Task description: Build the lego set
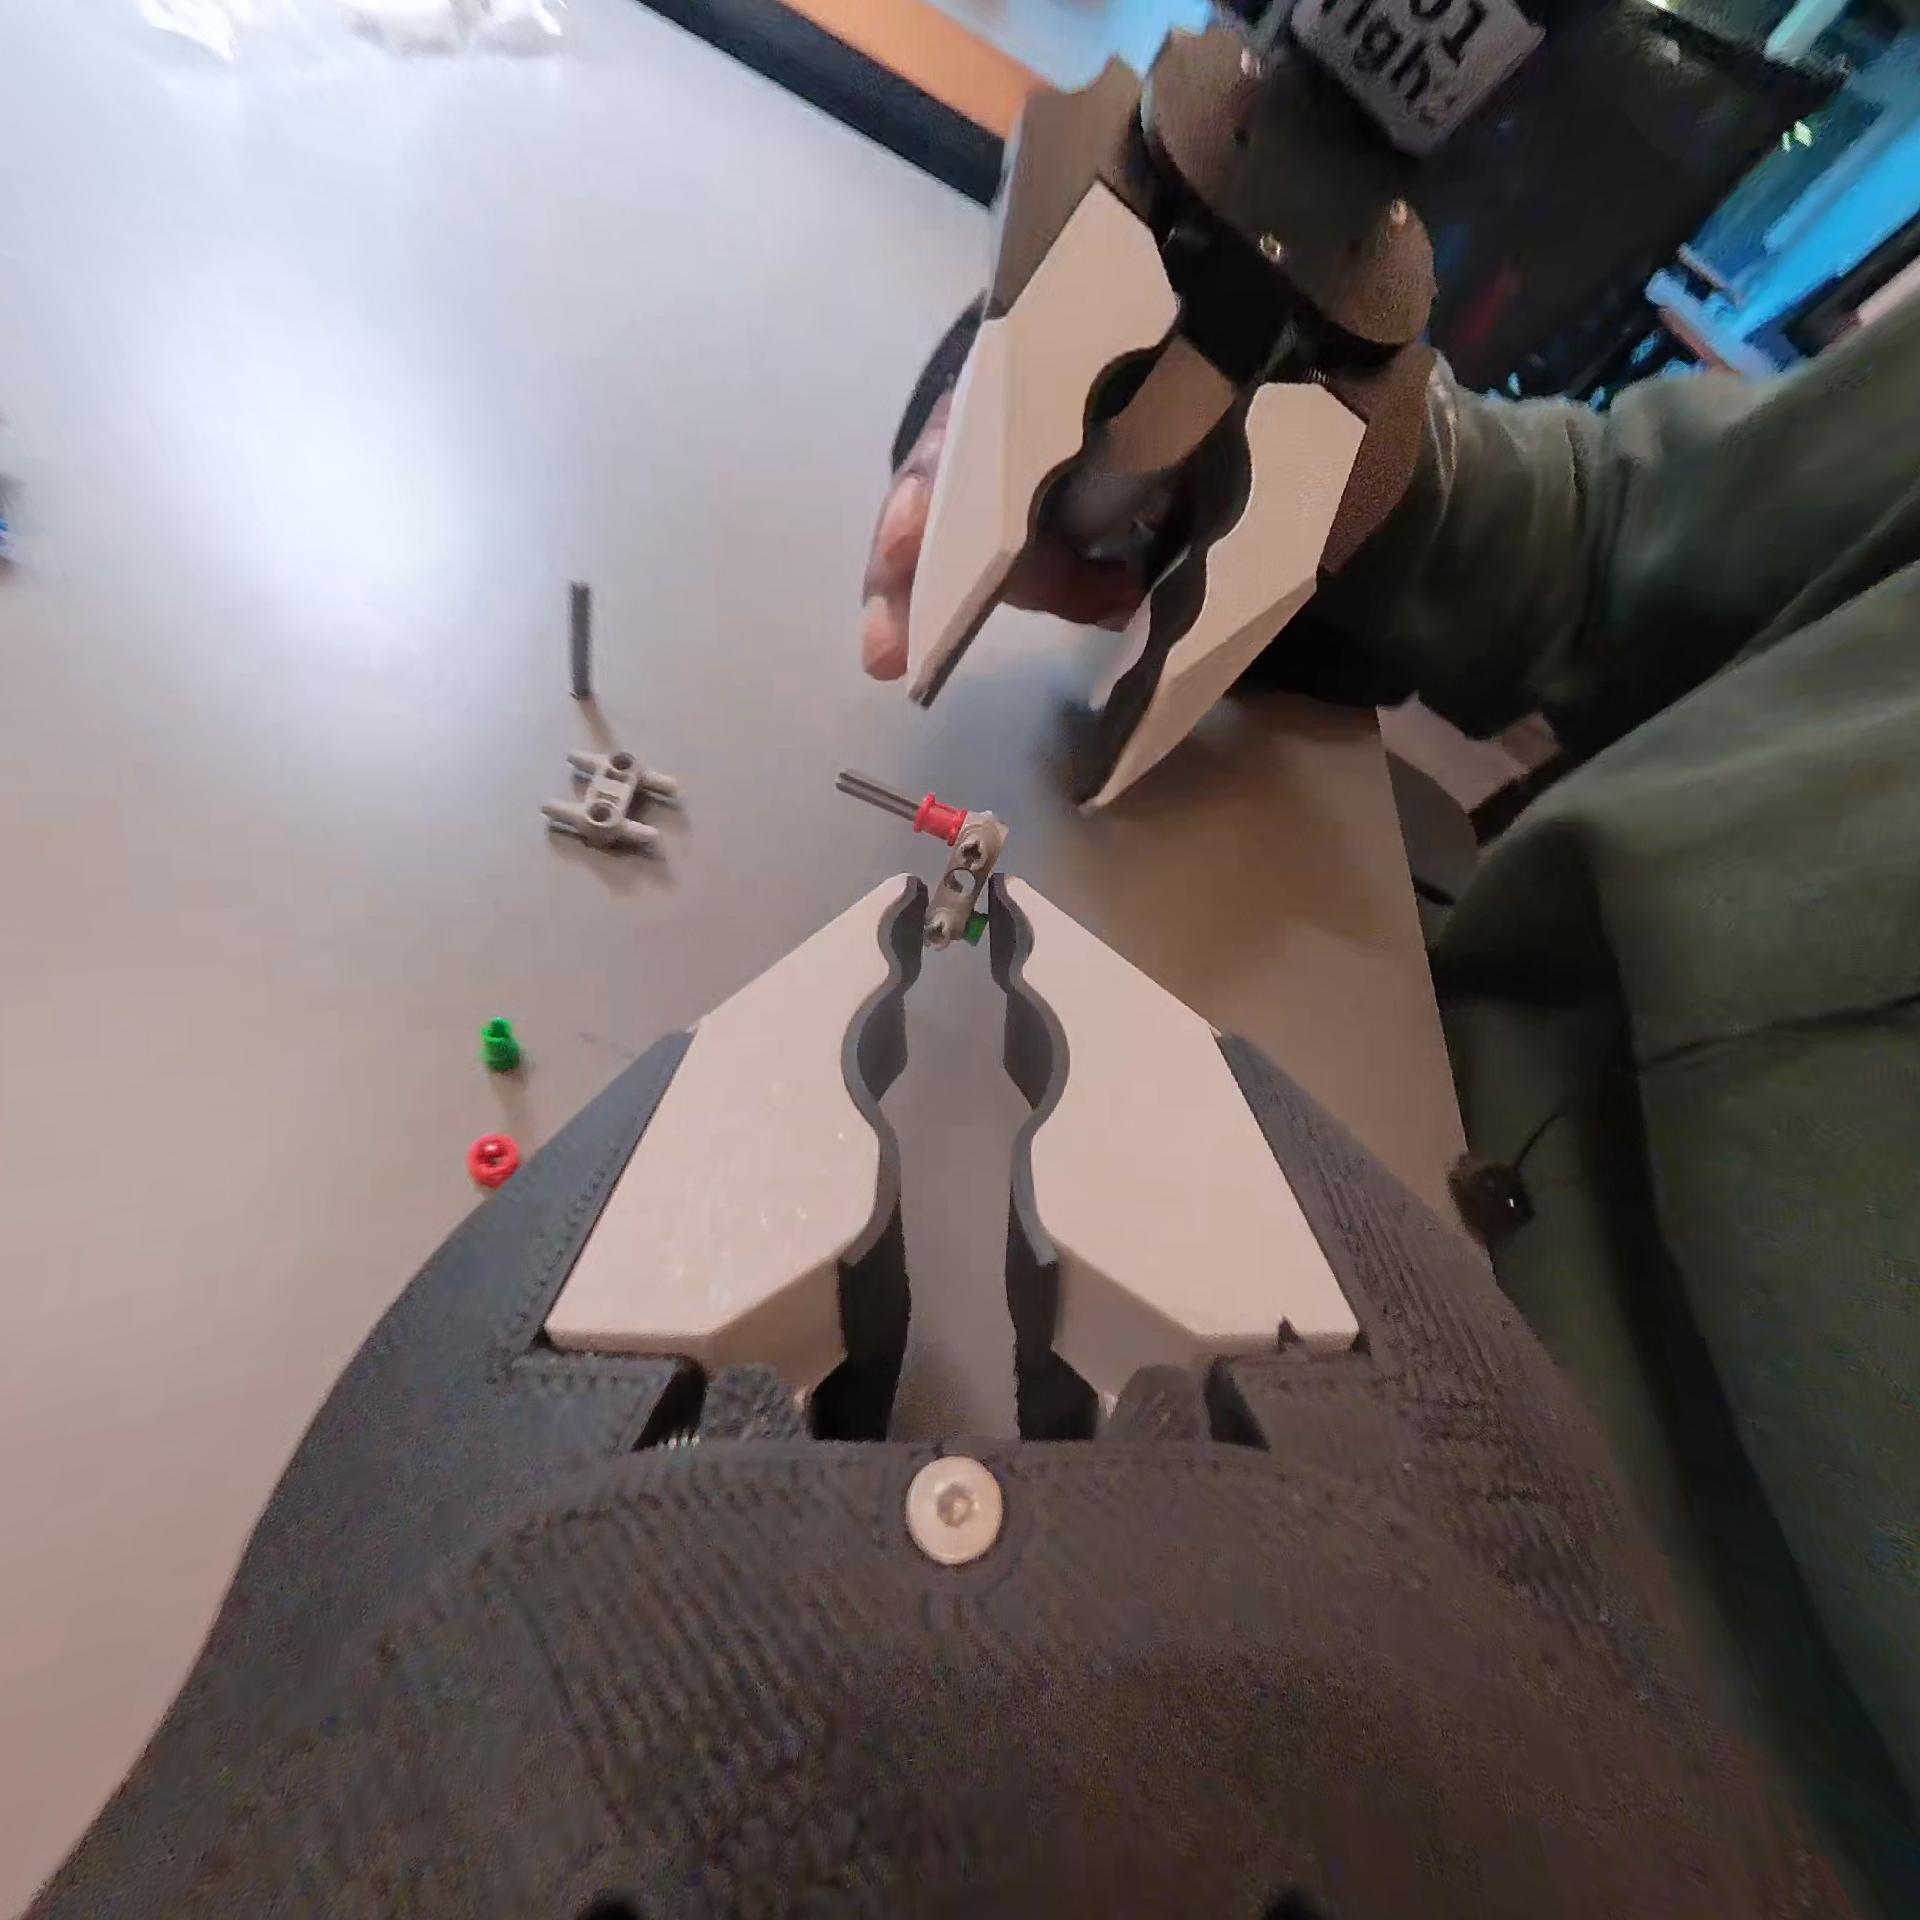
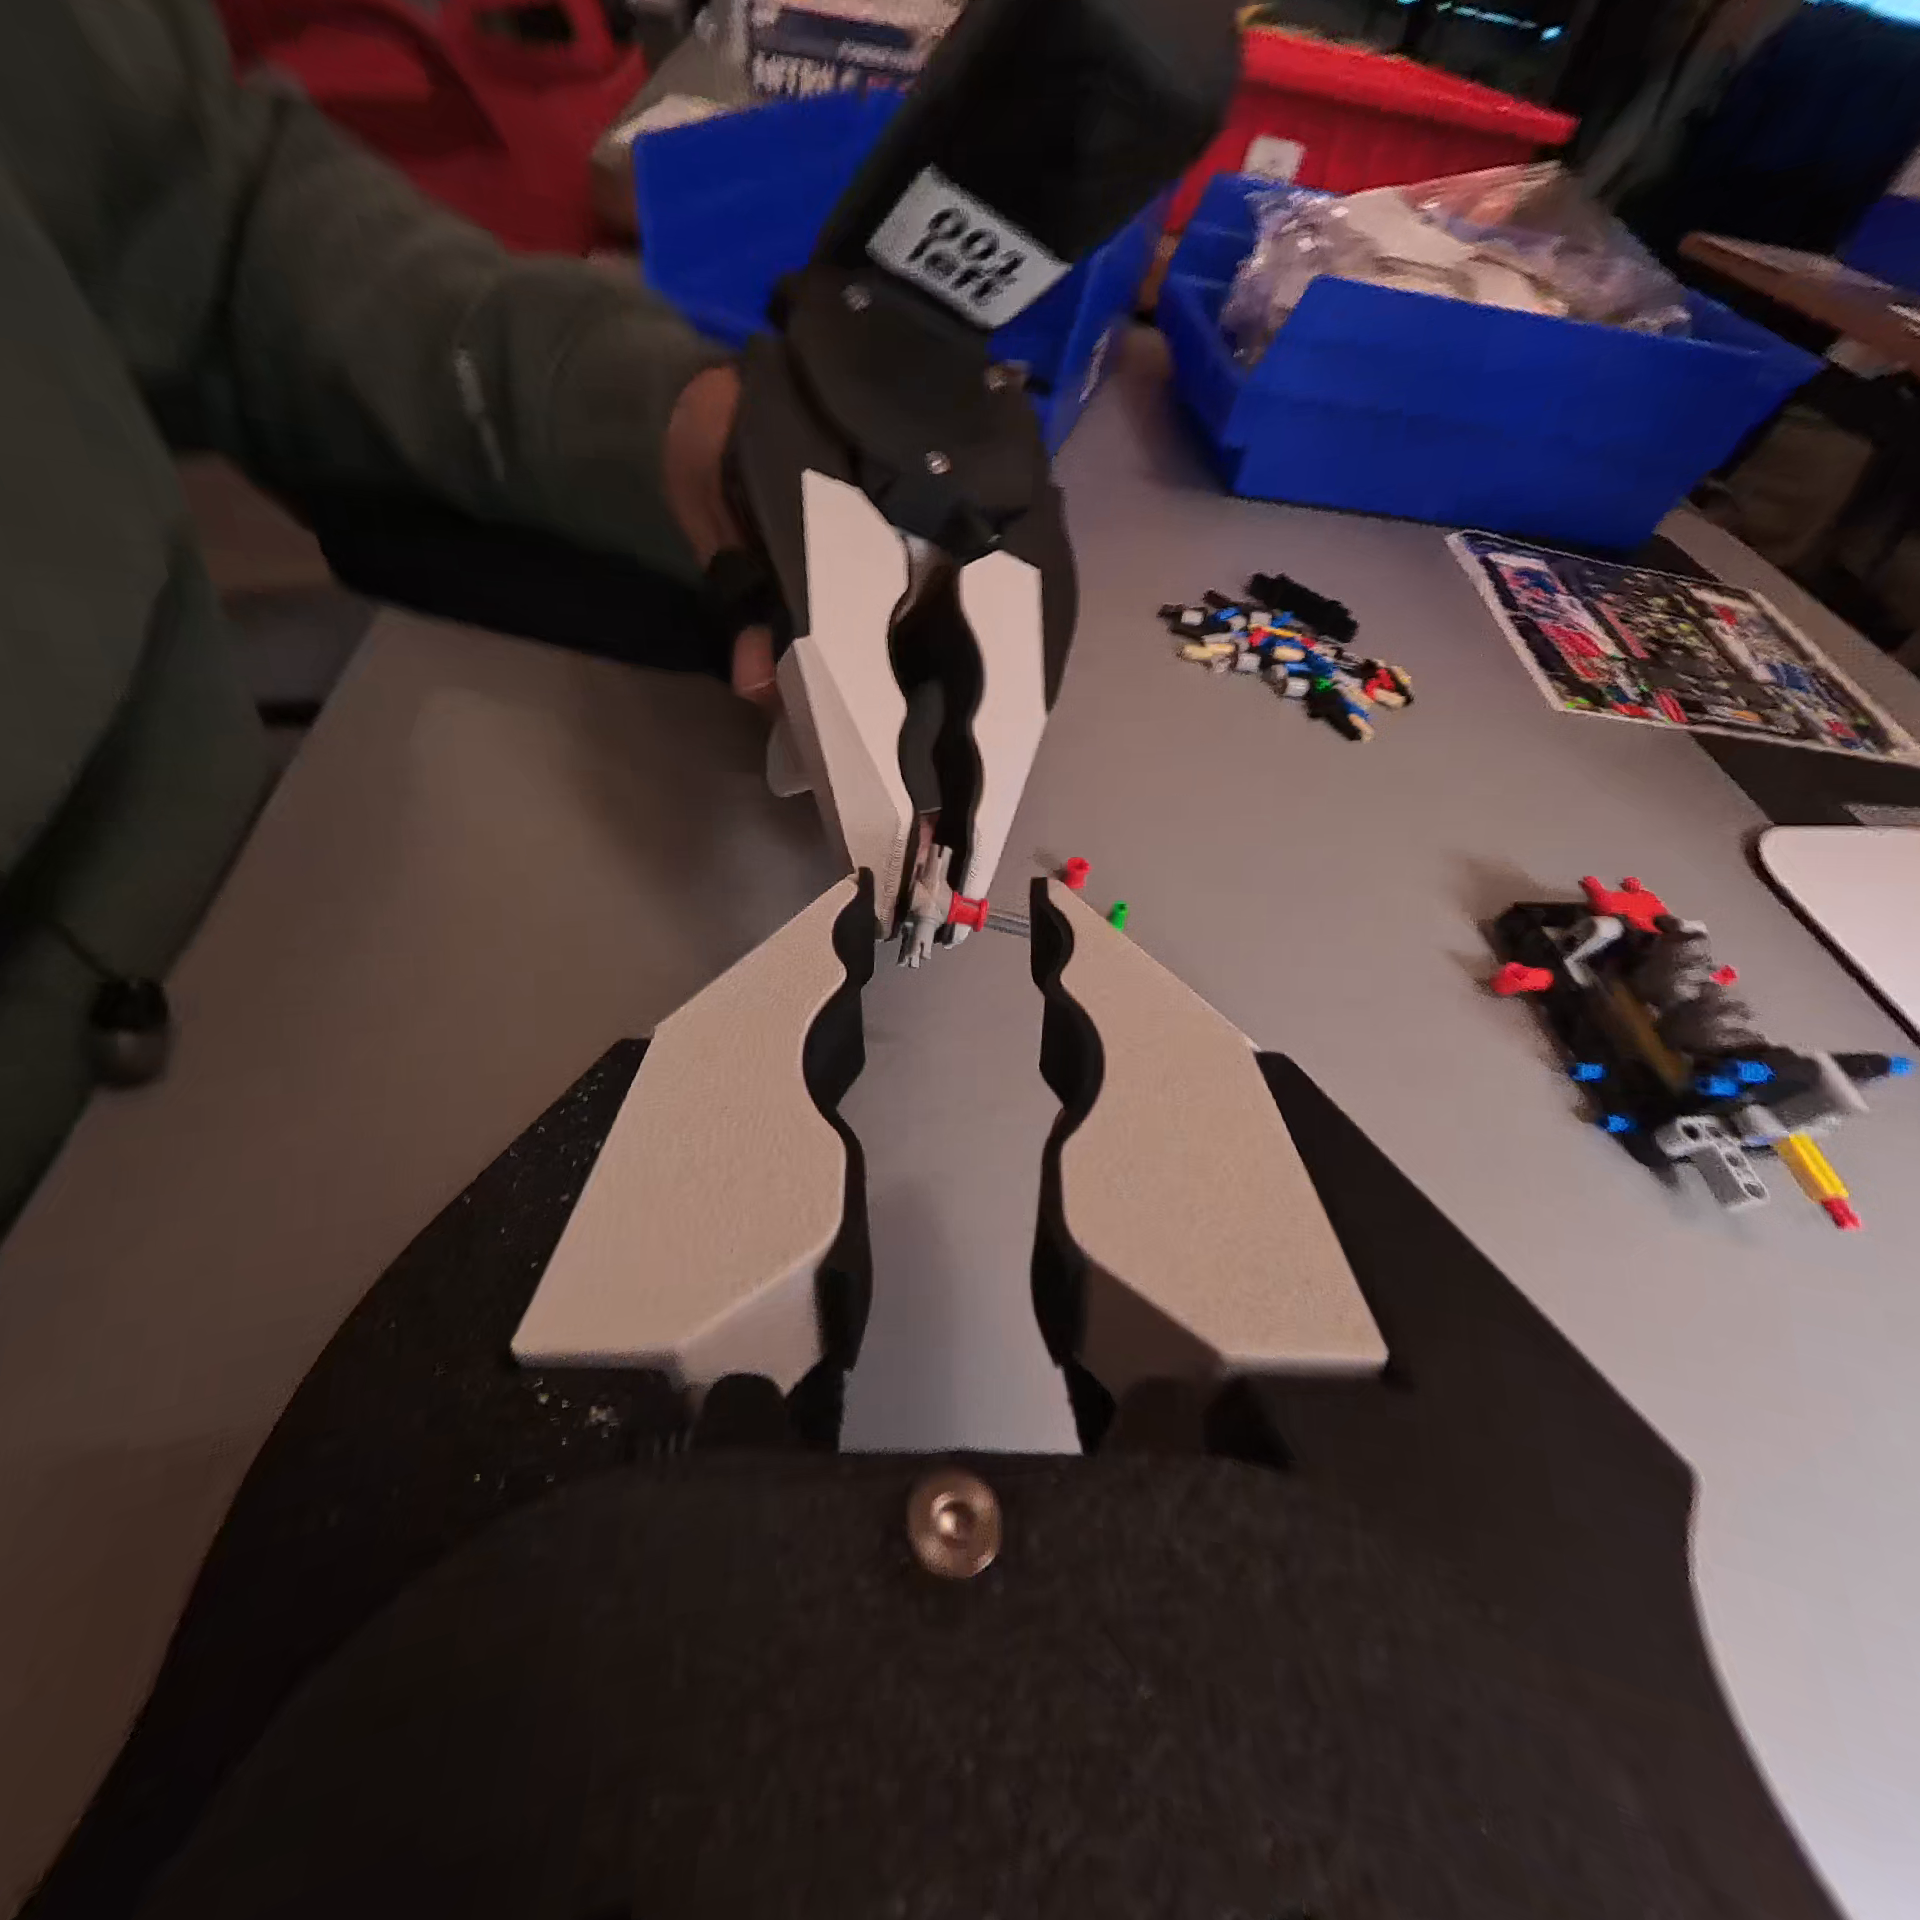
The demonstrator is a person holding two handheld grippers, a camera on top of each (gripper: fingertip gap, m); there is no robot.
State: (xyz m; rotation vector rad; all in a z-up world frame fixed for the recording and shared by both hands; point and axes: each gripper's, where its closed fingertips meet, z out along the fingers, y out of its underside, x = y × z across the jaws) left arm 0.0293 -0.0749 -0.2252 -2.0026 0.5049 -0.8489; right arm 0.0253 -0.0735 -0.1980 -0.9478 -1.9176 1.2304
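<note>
Ahead of the left claw [image 1: 957, 883], the table [image 1: 312, 416] looks smooth and faintly glossy; the claw's black body is rough plastic, probably printed.

A green piece [image 1: 975, 928] is mostly hidden behind the grey connector [image 1: 961, 883] pinched in the left tool [image 1: 956, 891]. The half-built model [image 2: 1683, 1049] and loose-piece pile [image 2: 1288, 655] are smeared by blur. A white sheet [image 2: 1849, 914] is cut off at the picture's right edge.

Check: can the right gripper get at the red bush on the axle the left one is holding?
Probably yes. The right gripper is open, the red bush sits just beyond its fingertips, and the left gripper pinches only the grey beam, leaving the axle end free.
</note>
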